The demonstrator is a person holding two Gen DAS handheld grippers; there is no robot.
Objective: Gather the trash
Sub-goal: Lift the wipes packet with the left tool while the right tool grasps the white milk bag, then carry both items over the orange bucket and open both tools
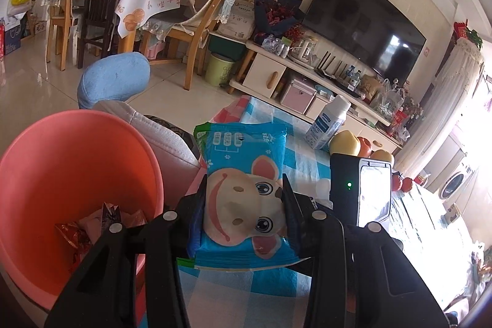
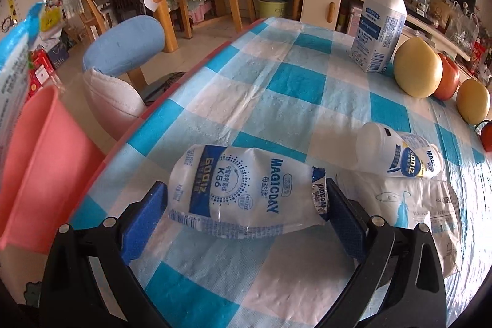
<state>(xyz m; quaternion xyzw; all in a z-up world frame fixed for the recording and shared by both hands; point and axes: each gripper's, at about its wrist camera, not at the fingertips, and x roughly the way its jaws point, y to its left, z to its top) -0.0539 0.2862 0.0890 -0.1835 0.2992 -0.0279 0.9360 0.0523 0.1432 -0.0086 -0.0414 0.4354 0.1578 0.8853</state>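
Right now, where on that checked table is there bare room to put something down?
Free: the checked cloth between the table's red edge and the standing bottle. Crowded: the far side, with the fruit, the lying bottle and the flat white packet.

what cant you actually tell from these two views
- Left wrist view: most of the bin's contents, hidden by its wall and the left tongs.
- Right wrist view: whether the right tongs squeeze the crushed bottle; the contact isn't clear.
- Right wrist view: the bin's inside, cut off by the left edge.
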